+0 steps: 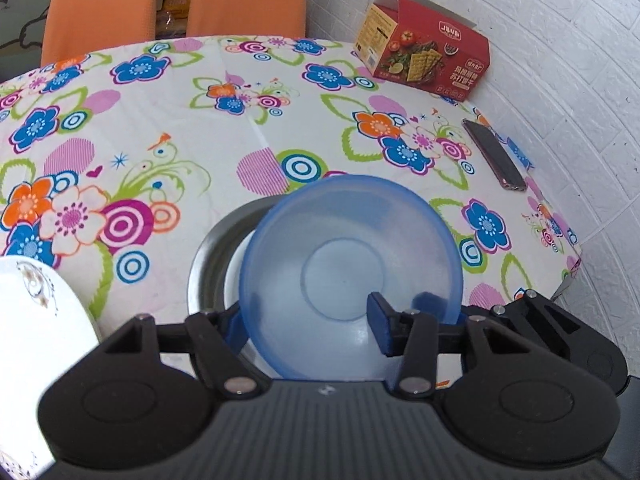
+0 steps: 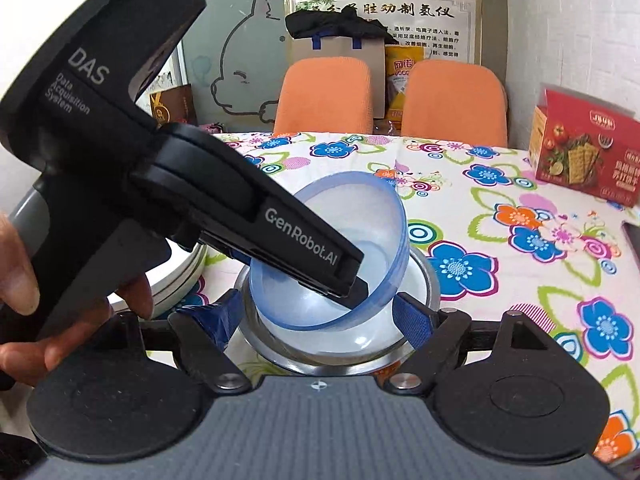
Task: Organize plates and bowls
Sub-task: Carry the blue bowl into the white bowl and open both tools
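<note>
Blue bowl (image 1: 352,272): translucent plastic, tilted, held over the metal bowl at lower centre of the left wrist view; same bowl (image 2: 332,256) at centre of the right wrist view.
Left gripper (image 1: 308,320): clamped on the blue bowl's near rim; one blue pad inside the bowl at lower right of it, the other outside the wall at lower left, so the wall ran between the jaws.
Left gripper, seen from the right wrist (image 2: 352,292): black body reaching down from the upper left, tip pressed into the bowl's lower rim; a hand (image 2: 24,292) wrapped round its grip at the left edge.
Right gripper (image 2: 316,320): jaws spread wide, blue pads either side of the bowls at lower centre; whether the pads touched the metal rim, hard to tell.
Metal bowl (image 1: 208,256): on the tablecloth, directly beneath the blue bowl, with a white bowl (image 2: 352,340) nested inside it.
White plate (image 1: 36,312): patterned rim, lower left of the left wrist view, apart from the bowls.
Floral tablecloth (image 1: 160,128): covered the whole table.
Red cracker box (image 1: 424,56): upper right, near the wall.
Phone (image 1: 494,154): flat at the right edge of the table.
Orange chairs (image 2: 324,96): behind the far table edge.
</note>
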